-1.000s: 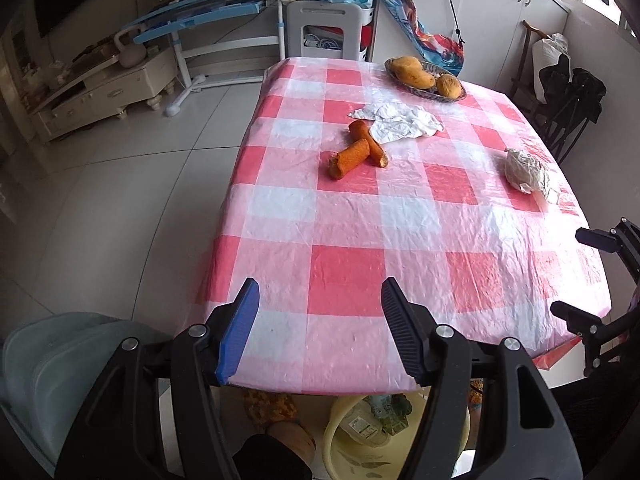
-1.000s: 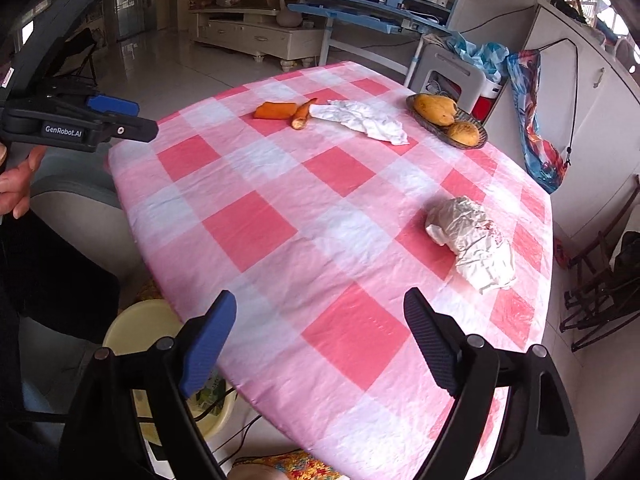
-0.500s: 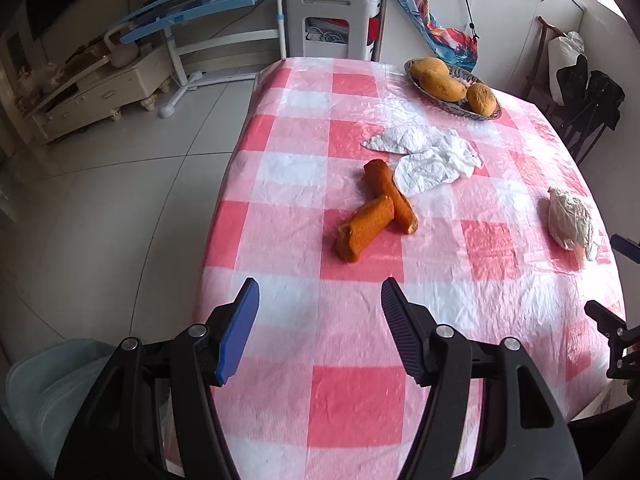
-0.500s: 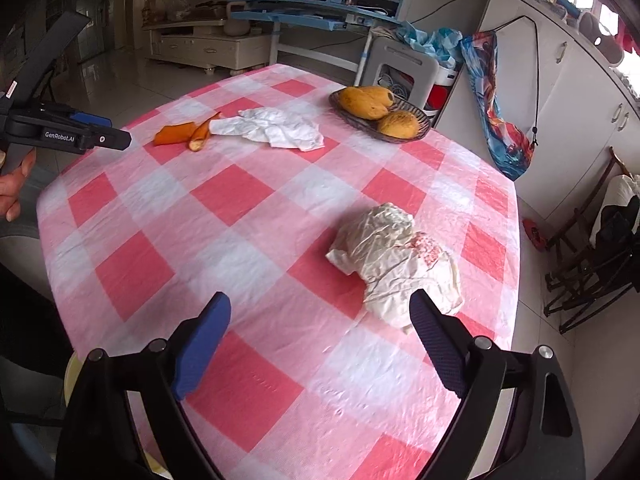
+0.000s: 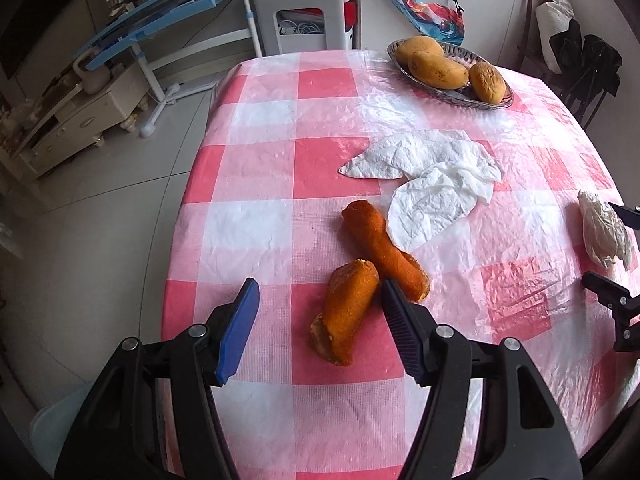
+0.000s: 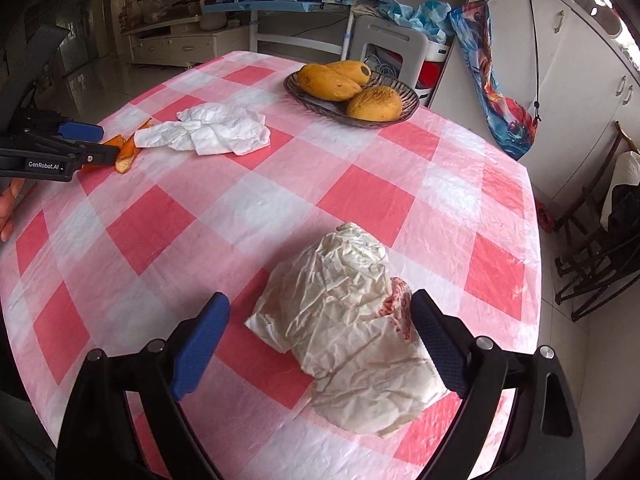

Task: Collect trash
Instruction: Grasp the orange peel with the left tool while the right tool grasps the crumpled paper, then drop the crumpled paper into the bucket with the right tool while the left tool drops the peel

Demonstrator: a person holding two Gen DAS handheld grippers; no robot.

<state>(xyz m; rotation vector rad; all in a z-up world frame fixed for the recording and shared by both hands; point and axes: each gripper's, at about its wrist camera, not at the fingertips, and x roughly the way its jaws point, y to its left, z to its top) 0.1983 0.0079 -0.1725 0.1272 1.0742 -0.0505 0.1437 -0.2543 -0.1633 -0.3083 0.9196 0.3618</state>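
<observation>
Two orange peel pieces lie on the pink checked tablecloth. The nearer peel sits between the fingers of my left gripper, which is open and hovers just above it. The longer peel lies just beyond. White tissues lie behind the peels. A crumpled white paper wrapper lies between the fingers of my right gripper, open around it, pads not pressing. From the right wrist view the left gripper sits by the peels and tissues.
A wicker dish with three mangoes stands at the table's far end. Folding chairs stand off the right edge, a white stool beyond the far end. A person's hand shows at the left edge.
Both grippers have moved forward and lower over the table. The left one has come up to the peels, the right one up to the wrapper. Jaws stayed equally wide.
</observation>
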